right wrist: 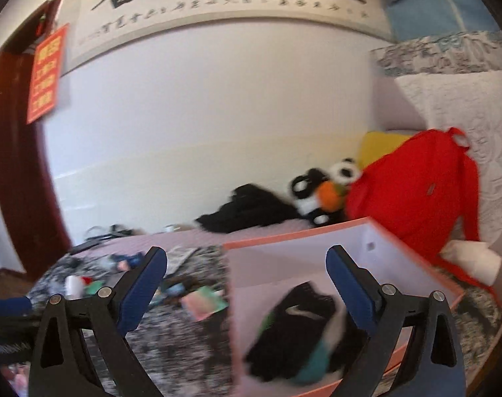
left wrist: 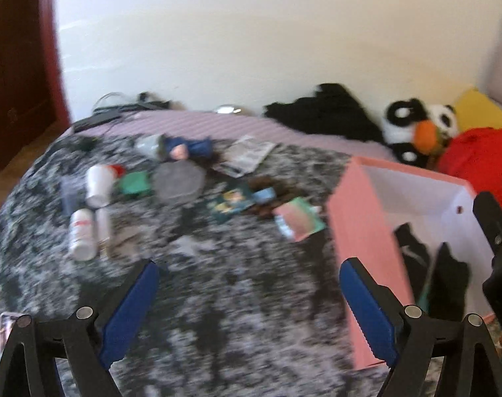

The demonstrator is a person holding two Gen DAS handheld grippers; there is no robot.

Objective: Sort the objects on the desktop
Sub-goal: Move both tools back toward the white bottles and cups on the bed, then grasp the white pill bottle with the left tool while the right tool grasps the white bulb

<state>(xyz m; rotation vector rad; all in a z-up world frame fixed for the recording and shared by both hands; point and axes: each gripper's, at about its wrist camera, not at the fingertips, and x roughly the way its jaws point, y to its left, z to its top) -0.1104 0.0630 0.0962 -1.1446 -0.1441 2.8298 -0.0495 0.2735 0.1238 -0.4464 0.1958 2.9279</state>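
A pink box [left wrist: 360,231] with a white inside stands open on the mottled grey blanket [left wrist: 234,297]; black socks [right wrist: 300,314] with some teal lie in it. Left of the box are scattered a pink-green packet [left wrist: 299,218], a card pack [left wrist: 231,201], a grey disc [left wrist: 180,182], a green item [left wrist: 135,183], two white bottles [left wrist: 99,185] [left wrist: 82,235], a blue toy [left wrist: 185,147] and a foil packet [left wrist: 247,155]. My left gripper [left wrist: 249,264] hangs open over bare blanket, holding nothing. Above the box's near left part, my right gripper [right wrist: 246,253] is open and holds nothing.
Behind the box a red backpack [right wrist: 416,192], a panda plush [right wrist: 330,185], black clothing [right wrist: 251,211] and a yellow pillow [right wrist: 380,145] line the white wall. Cables and a dark device [left wrist: 99,117] lie at the far left edge. A dark red door frame [right wrist: 19,165] stands left.
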